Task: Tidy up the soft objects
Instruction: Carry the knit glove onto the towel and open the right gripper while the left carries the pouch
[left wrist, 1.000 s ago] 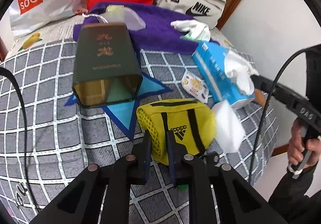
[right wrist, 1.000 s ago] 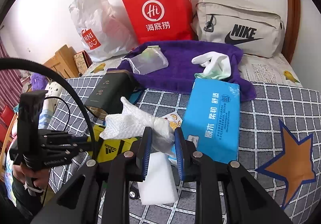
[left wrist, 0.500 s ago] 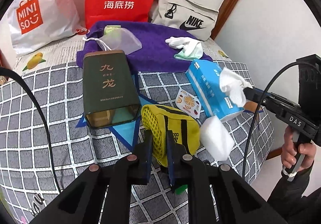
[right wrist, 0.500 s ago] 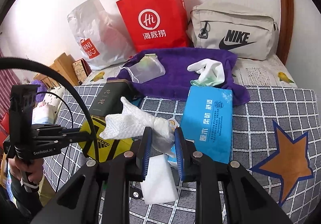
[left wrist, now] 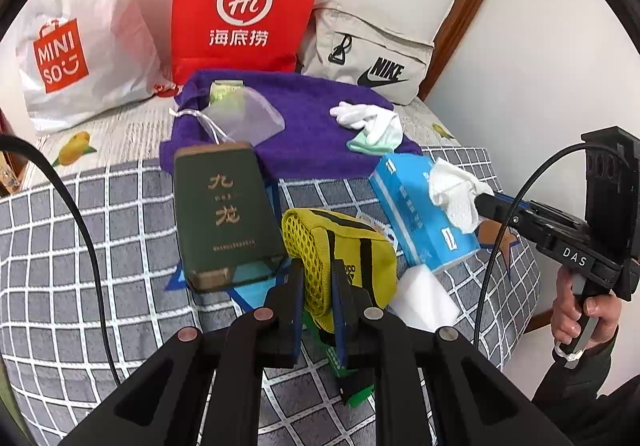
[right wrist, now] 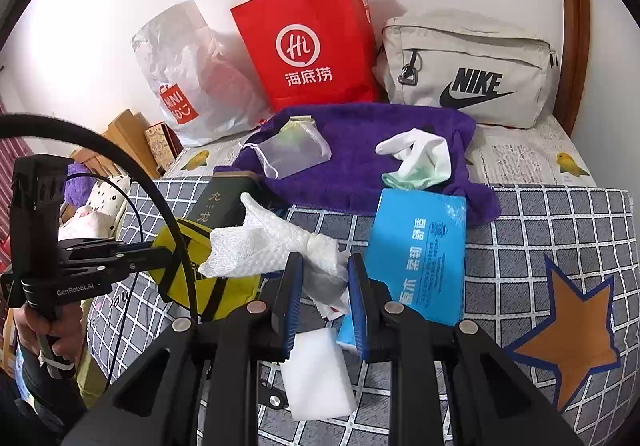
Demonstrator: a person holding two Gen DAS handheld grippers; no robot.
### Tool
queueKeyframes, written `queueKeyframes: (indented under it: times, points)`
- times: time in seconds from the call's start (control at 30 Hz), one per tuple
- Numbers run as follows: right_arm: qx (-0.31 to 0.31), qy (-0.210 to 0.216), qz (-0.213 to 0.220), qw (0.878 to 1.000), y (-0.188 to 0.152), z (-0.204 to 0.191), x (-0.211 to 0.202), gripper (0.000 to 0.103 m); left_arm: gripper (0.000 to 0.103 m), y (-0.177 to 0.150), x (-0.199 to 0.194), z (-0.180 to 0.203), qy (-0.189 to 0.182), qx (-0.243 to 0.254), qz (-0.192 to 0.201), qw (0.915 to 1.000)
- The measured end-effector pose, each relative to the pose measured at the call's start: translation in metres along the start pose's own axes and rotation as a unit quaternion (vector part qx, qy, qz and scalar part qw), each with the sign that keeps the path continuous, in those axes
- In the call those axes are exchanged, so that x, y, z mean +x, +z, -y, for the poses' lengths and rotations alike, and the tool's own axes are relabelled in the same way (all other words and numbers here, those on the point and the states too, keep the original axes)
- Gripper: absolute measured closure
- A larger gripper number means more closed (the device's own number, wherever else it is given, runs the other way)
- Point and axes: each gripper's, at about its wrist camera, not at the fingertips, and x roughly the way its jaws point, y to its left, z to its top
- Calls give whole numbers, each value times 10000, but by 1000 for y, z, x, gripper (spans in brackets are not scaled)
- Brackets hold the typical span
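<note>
- Two soft things are in hand above the checked bed (left wrist: 100,246), one per tool.
- Left tongs (left wrist: 316,282) are clenched on the mesh end of the yellow pouch (left wrist: 352,258), lifted beside the green box (left wrist: 224,214); it looks light and floppy, so a seam or strap grip should hold better.
- Right tongs (right wrist: 322,294) pinch a white tissue (right wrist: 272,246) beside the blue tissue pack (right wrist: 420,246); flimsy, probably tears if tugged.
- Purple towel (right wrist: 360,150) lies behind.

Black gripper (left wrist: 316,286) frames, blue-edged fingers, silver screws, black cables.
</note>
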Motion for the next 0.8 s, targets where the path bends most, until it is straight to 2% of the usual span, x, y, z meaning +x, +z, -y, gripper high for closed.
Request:
queueKeyframes:
  times: [0.37, 0.8]
  points:
    - [-9, -157, 88, 9998, 10, -3, -2, 80, 91, 22, -7, -4, 41, -17, 189, 9998]
    - [-84, -82, 214, 9997, 31, -5, 4, 80, 91, 43, -18, -13, 152, -202, 464, 9986]
